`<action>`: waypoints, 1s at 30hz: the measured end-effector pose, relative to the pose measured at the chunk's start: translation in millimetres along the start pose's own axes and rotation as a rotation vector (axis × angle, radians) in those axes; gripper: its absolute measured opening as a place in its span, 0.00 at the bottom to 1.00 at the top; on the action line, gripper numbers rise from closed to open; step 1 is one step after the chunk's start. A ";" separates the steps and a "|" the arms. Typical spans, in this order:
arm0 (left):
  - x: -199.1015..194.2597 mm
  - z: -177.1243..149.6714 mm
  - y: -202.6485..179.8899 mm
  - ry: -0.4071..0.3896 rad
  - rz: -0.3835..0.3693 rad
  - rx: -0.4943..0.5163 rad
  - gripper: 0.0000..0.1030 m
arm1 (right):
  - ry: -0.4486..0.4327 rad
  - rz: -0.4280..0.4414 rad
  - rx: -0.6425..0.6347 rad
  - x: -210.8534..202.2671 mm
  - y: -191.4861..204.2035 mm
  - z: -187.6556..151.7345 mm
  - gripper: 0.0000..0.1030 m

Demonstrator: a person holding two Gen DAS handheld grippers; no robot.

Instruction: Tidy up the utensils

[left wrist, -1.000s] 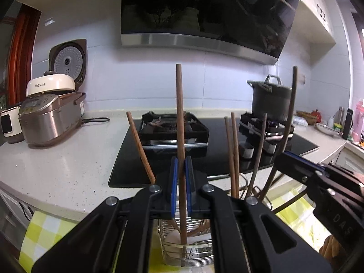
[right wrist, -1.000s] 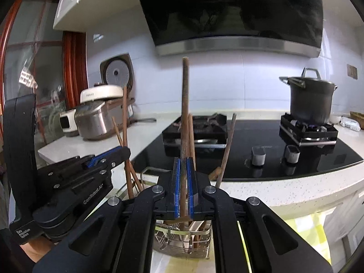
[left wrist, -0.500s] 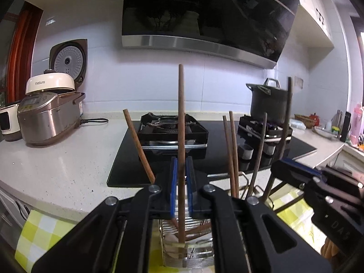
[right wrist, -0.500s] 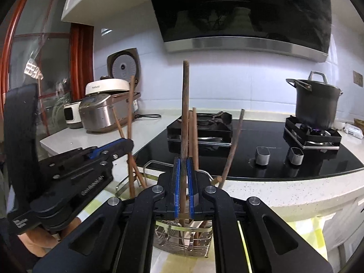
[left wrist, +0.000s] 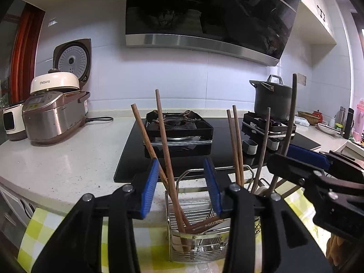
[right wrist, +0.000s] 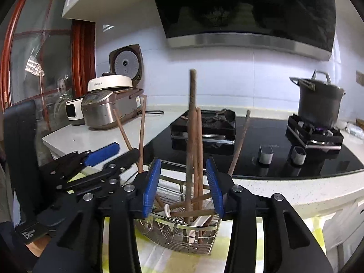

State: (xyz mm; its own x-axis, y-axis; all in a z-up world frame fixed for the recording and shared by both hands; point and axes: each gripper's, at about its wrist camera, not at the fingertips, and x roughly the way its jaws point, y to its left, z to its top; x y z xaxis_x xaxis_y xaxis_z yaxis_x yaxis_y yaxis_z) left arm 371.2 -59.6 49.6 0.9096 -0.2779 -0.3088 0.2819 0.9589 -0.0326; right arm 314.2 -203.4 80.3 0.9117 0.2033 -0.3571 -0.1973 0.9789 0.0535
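left gripper [left wrist: 183,186]: jaws parted after just opening; blue pads [left wrist: 150,186] stand clear on either side of a brown chopstick [left wrist: 167,159], which leans free between them, its lower end down in the wire utensil basket [left wrist: 198,238].

right gripper [right wrist: 185,187]: jaws likewise parted after just opening; blue pads [right wrist: 152,186] touch nothing. a dark brown chopstick [right wrist: 191,136] stands nearly upright between them, released, foot in the same basket [right wrist: 179,232].

basket: polished steel wire, on a yellow-and-white checked cloth [left wrist: 34,232] just in front of the counter edge. contents: several more wooden chopsticks [left wrist: 235,145] leaning at various angles, some lying crosswise near the bottom, and white spoon-like pieces [right wrist: 200,221] low inside; exact count cannot be told.

each gripper shows in the other's view: the right one [left wrist: 318,177] at the basket's right side, the left one [right wrist: 91,166] at its left.

surroundings: pale speckled counter [left wrist: 68,159]; black glass gas hob [left wrist: 179,129]; dark lidded stockpot [left wrist: 273,100] on the right burner; rice cooker [left wrist: 54,113] with lid raised at far left; black range hood [left wrist: 204,11] above.
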 end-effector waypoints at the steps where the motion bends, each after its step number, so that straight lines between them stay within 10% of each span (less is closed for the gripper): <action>1: -0.9 0.4 -0.3 -0.002 -0.001 0.003 0.39 | 0.001 0.000 -0.003 0.4 -0.6 0.3 0.36; 6: -0.4 1.1 -5.1 0.000 -0.002 0.020 0.37 | 0.010 -0.006 0.009 2.6 -7.2 3.3 0.06; 18: 3.6 -3.1 -8.2 0.050 -0.041 0.035 0.05 | 0.028 -0.032 0.072 15.6 -11.8 10.2 0.06; 28: -3.7 -2.4 1.1 0.027 -0.023 -0.005 0.08 | 0.109 -0.015 0.096 18.8 -8.5 7.2 0.10; 30: -6.8 -3.0 1.2 0.023 -0.014 -0.003 0.23 | 0.088 -0.026 0.092 11.5 -6.4 8.1 0.30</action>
State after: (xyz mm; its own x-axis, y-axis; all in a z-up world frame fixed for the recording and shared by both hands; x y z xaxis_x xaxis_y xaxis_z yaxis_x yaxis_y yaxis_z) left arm 364.5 -56.4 48.8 0.8983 -0.2896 -0.3304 0.2932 0.9552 -0.0401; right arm 328.9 -207.1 83.4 0.8800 0.1788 -0.4400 -0.1364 0.9825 0.1265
